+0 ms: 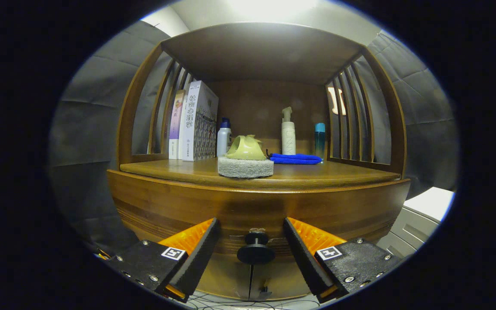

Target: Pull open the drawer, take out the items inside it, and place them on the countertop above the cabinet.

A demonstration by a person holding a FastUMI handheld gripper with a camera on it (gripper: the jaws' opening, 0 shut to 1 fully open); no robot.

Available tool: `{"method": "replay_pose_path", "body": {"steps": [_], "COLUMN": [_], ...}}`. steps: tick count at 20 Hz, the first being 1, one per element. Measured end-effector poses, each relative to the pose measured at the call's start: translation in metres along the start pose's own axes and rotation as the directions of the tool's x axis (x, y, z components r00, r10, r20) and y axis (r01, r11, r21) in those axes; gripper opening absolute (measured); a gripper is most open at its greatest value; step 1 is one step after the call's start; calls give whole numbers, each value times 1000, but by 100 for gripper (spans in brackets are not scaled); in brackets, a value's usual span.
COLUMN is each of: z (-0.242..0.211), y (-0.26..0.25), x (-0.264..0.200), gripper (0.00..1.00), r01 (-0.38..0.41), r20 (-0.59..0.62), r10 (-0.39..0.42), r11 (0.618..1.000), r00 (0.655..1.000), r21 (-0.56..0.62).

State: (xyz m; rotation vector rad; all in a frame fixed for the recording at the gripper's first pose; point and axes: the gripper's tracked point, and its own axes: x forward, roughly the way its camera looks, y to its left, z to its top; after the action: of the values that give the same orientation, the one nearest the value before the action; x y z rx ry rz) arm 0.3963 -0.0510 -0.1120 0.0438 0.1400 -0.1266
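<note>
A wooden cabinet's drawer front (213, 211) faces me, closed, with a round black knob (255, 249) at its lower middle. My gripper (251, 230) is open, its two orange-and-black fingers (196, 249) standing either side of the knob without touching it. Above the drawer lies the wooden countertop (317, 174). Near the countertop's front edge rests a grey sponge (245, 168) with a yellow-green handle on top (245, 148). The drawer's inside is hidden.
At the back of the countertop stand two books (194, 127), a white-and-blue bottle (224, 137), a white pump bottle (288, 133) and a teal bottle (320, 137). A folded blue cloth (295, 159) lies behind the sponge. Slatted wooden sides and a roof enclose the shelf. A white unit (420, 215) stands right.
</note>
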Motion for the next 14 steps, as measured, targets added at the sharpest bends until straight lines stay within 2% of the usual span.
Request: {"method": "replay_pose_path", "body": {"steps": [8,14], "z": [1,27], "y": [2,-9], "x": [7,-36], "gripper": [94,95], "r01": [-10,-19], "r20": [12,39], "r10": [9,18], "r11": [1000,1000], "r00": [1000,999], "r21": [12,10]}}
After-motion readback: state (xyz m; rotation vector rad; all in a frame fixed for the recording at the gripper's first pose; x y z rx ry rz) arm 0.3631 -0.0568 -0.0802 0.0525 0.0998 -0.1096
